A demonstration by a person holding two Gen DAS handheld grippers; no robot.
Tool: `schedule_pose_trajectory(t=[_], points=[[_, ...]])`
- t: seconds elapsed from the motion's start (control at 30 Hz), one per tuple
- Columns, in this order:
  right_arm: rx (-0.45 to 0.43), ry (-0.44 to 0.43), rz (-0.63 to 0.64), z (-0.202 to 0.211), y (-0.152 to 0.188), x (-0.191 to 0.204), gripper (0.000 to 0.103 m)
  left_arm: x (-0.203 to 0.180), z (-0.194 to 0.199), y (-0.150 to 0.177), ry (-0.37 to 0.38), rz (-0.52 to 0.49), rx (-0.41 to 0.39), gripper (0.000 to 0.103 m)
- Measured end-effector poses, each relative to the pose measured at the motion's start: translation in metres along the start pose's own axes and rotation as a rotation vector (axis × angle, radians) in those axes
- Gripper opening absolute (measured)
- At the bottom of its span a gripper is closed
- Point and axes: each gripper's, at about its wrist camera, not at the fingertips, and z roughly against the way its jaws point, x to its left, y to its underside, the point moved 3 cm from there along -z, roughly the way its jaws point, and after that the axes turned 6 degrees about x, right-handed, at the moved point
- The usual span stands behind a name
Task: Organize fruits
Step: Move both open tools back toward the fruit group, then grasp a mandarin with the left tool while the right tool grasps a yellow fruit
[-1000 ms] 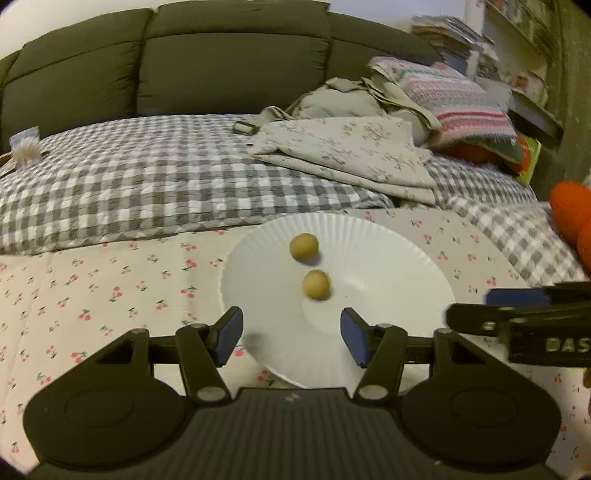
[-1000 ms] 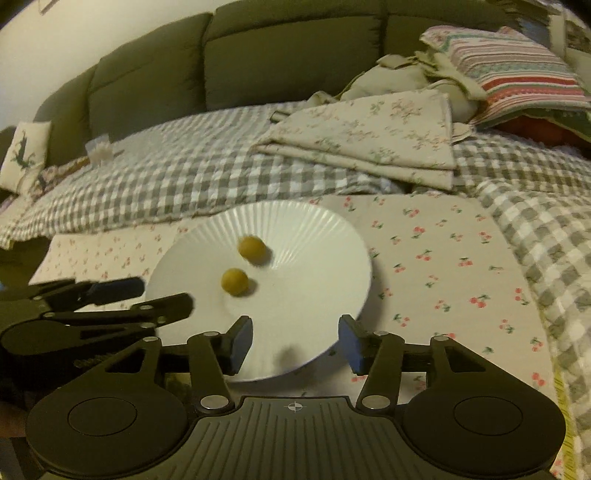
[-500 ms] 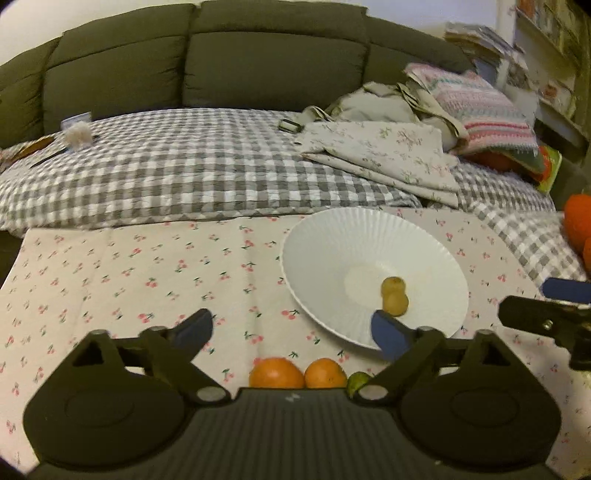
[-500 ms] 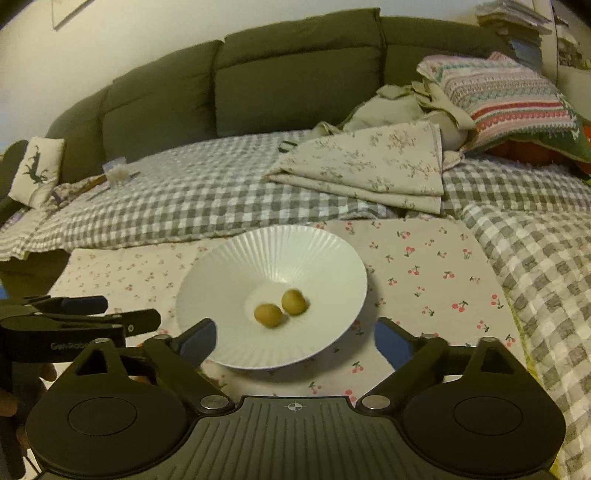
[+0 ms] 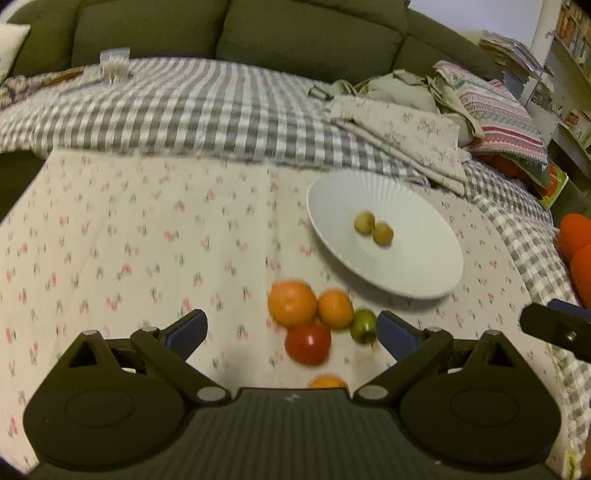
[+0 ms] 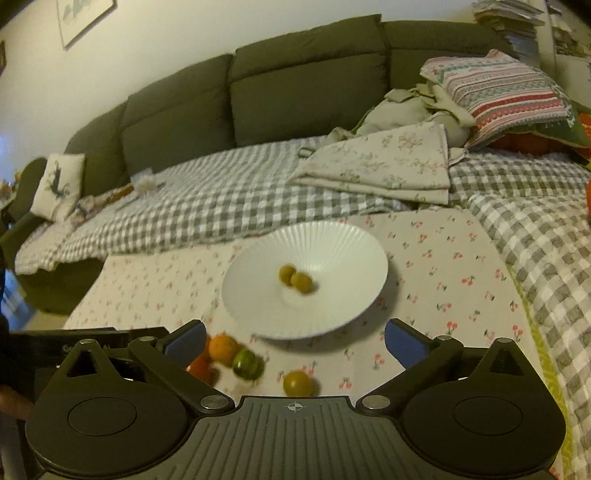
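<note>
Left gripper jaws stood wide apart, holding nothing; right gripper likewise spread and empty. Nearest the left gripper, partly hidden by its body, lay an orange fruit. Just beyond sat a red fruit, a green fruit and two oranges, clustered and touching, on the cherry-print cloth. Farther right, the white ribbed plate held two small yellow-green fruits, side by side. Behind lay a gingham blanket and a green sofa.
</note>
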Motion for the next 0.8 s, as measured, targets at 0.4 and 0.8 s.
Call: schedule_pose_trajectory(t=[0.4,0.8], points=[[0.082,-0.033,0.012,0.001,0.023,0.007,0.101,-0.009,-0.016,0.037,0.021,-0.030,0.098,0.083],[0.190,-0.021,0.067,-0.023,0.045,0.011,0.083,-0.020,-0.041,0.044,0.014,-0.055,0.126,0.046]])
